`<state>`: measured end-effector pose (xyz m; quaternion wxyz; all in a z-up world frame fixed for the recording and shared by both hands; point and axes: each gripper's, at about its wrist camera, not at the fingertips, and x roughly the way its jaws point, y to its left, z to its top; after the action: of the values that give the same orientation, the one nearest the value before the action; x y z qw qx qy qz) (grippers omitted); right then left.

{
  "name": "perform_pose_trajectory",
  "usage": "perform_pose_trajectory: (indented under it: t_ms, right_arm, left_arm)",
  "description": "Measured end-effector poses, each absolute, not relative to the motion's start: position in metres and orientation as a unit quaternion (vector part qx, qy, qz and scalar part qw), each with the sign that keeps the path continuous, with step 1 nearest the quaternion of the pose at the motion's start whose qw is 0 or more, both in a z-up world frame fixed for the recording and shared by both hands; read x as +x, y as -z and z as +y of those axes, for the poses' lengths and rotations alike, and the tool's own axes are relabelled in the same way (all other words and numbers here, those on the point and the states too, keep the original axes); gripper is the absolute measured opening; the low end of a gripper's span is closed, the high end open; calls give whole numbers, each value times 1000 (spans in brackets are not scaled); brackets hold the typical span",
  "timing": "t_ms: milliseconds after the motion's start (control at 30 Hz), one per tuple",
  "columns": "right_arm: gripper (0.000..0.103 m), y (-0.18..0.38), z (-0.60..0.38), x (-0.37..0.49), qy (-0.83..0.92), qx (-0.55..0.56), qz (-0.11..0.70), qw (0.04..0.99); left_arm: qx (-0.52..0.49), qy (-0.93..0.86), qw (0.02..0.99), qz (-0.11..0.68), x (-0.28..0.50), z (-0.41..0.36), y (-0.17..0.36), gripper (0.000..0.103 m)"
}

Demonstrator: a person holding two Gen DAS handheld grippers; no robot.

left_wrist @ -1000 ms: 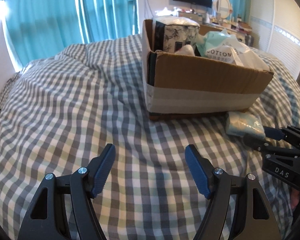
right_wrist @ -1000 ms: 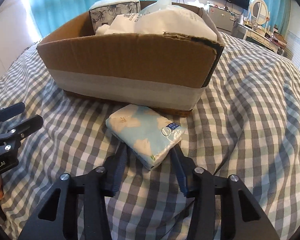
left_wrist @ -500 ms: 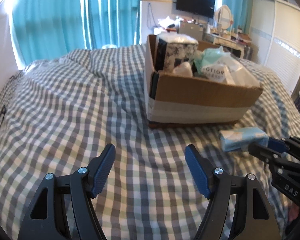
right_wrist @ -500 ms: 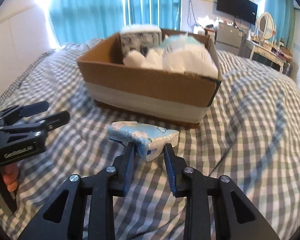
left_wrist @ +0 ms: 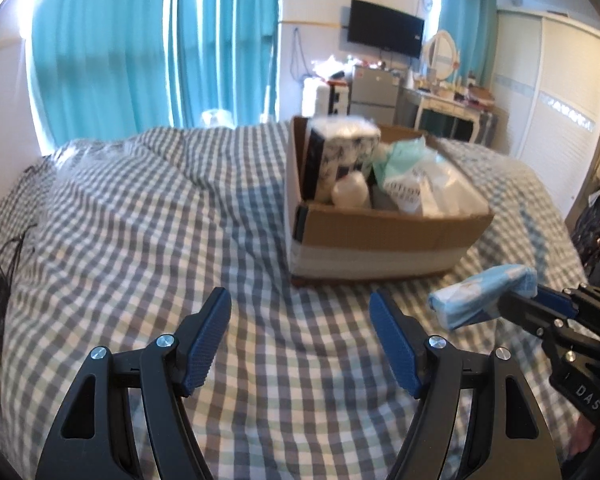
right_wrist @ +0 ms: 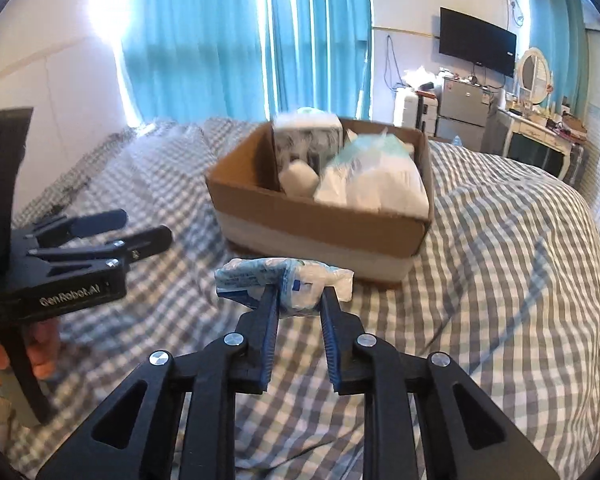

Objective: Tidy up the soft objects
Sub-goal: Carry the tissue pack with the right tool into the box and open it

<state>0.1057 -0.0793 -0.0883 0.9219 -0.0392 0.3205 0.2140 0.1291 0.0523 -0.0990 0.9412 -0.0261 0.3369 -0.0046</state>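
**Tissue pack held above the bed, box packed with soft goods**

A bed (left_wrist: 140,220) under a grey-and-white checked cover fills both views. On it sits an open cardboard box (right_wrist: 320,224) with a pale tape band round its lower wall; inside stand a patterned tissue bundle (left_wrist: 340,160), a white bagged pack (right_wrist: 380,188) and a small white roll (right_wrist: 298,176).

The left tongs (left_wrist: 300,328) hover over bare cover in front of the box, blue pads wide apart with nothing between them.

The right tongs (right_wrist: 300,304) are clamped on a light-blue tissue pack (right_wrist: 284,280), which hangs clear of the cover, near the box's front wall and lower than its rim; the left view shows the pack (left_wrist: 480,296) tilted.
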Motion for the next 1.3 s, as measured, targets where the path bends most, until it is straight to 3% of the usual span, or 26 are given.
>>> perform_pose_trajectory:
  t_ms: [333, 533, 833, 933, 1000, 1067, 1300]
  right_arm:
    - [20, 4, -56, 170, -218, -59, 254, 940]
    - [21, 27, -30, 211, -232, -77, 279, 929]
    - [23, 79, -15, 237, -250, -68, 314, 913]
    - [28, 82, -14, 240, -260, -63, 326, 907]
    - [39, 80, -12, 240, -245, -73, 331, 908]
    - [60, 71, -16, 237, -226, -73, 320, 917]
    - [62, 2, -52, 201, -167, -63, 260, 949]
  left_arm:
    - [-12, 1, 961, 277, 169, 65, 25, 73]
    - [-2, -17, 963, 268, 200, 73, 16, 73]
    - [-13, -22, 954, 299, 229, 84, 51, 73]
    - [-19, -26, 951, 306, 231, 88, 58, 73]
    - [-28, -29, 949, 312, 231, 90, 60, 73]
    - [-36, -27, 948, 316, 228, 91, 59, 73]
    - [-28, -25, 956, 290, 201, 82, 28, 73]
